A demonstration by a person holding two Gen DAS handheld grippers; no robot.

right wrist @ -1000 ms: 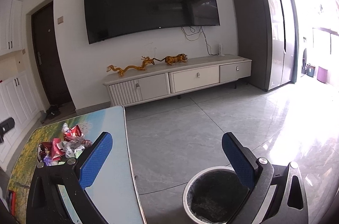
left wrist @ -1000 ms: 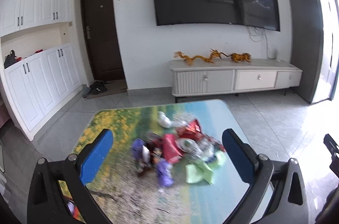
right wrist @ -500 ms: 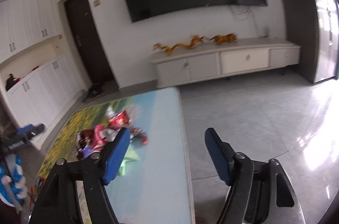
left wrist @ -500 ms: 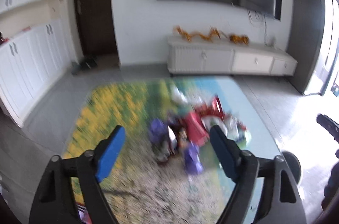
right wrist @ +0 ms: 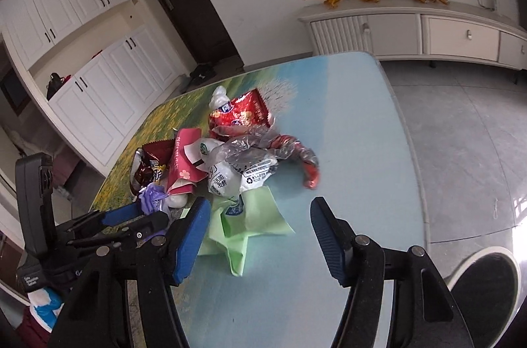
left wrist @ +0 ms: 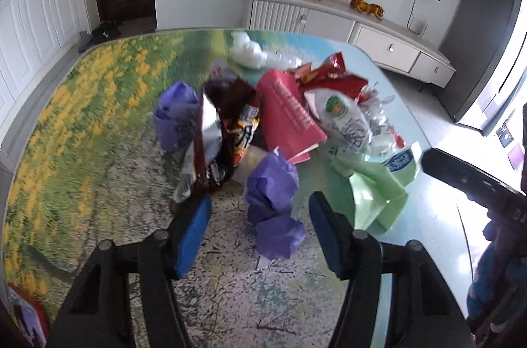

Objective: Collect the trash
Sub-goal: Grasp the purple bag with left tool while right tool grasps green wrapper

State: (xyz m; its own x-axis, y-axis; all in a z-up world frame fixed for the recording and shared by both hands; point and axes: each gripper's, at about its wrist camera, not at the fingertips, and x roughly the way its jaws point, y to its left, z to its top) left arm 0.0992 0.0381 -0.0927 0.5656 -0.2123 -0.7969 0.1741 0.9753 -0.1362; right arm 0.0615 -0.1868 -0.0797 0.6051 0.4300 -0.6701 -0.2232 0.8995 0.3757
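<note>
Both grippers have dropped toward the trash pile (left wrist: pixel 263 124), fingers just narrowing to half-open and gripping nothing. Purple wad (left wrist: pixel 273 183) lies between the left gripper (left wrist: pixel 260 236) fingers, untouched; green wrapper (right wrist: pixel 243 226) lies just ahead of the right gripper (right wrist: pixel 260 236), beside its left finger. Lower each until the fingers straddle one piece on the tabletop (right wrist: pixel 346 117), then close; the bin (right wrist: pixel 487 279) waits right of the right fingers.
</note>
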